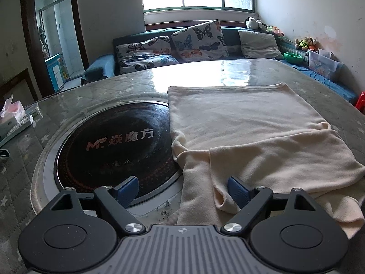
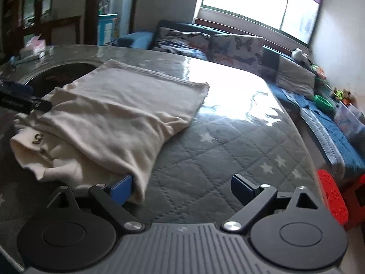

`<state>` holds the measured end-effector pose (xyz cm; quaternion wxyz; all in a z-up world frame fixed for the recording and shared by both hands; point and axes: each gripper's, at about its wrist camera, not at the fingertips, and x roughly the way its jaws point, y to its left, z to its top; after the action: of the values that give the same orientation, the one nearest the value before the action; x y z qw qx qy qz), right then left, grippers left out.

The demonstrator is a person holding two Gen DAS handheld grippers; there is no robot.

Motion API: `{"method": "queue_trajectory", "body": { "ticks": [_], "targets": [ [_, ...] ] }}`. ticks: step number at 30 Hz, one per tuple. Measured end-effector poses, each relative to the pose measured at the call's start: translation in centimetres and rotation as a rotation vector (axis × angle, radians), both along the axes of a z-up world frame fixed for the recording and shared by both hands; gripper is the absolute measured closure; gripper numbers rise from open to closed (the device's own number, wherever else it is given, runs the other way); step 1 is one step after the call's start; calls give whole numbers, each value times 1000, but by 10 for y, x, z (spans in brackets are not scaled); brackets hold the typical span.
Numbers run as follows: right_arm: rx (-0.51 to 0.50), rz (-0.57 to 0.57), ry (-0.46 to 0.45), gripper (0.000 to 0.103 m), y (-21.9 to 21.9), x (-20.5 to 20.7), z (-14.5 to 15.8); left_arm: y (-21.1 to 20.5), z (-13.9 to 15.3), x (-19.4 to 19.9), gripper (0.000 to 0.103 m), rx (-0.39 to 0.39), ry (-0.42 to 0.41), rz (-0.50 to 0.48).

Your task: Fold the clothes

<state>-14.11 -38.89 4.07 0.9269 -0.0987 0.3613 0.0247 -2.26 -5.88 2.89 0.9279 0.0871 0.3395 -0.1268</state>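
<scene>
A: Where is the cream garment point(image 1: 251, 125)?

B: Spread on the quilted counter point(image 2: 228, 148), partly folded, one edge overlapping the dark round hob point(image 1: 109, 141).

A: And the tools?

B: The left tool point(image 1: 183, 189) is spread wide, straddling a loose near fold, pads not pressing. The right tool point(image 2: 181, 188) is also released, its jaws just widening; one pad touches the near corner.

A: How will it handle?

B: Light, soft, floppy, I judge; pinch corners or hems.

A: Differences between views?

B: The right wrist shows a small metal emblem point(image 2: 37, 138); the left shows the hob's lettering.
</scene>
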Motion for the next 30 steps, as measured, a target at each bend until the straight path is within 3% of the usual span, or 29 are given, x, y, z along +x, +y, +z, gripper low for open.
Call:
{"method": "queue_trajectory", "body": {
  "ticks": [6,13,20,25,30],
  "targets": [
    [33,-18,6,9,-5,-5,-2,-2,2,-1,15,14,-6,4],
    [-39,9,1,9,4,-1,-5,1,12,-4,16,15,-37,15],
    [41,14,-33,9,-7,7,16,-11,20,-2,16,18,-70,-28],
    [57,92,-17,9,-5,11,28,-14,17,1,16,26,-76,-47],
    [-12,44,-48,9,-9,16,33,-19,12,4,16,37,-66,-54]
  ]
}}
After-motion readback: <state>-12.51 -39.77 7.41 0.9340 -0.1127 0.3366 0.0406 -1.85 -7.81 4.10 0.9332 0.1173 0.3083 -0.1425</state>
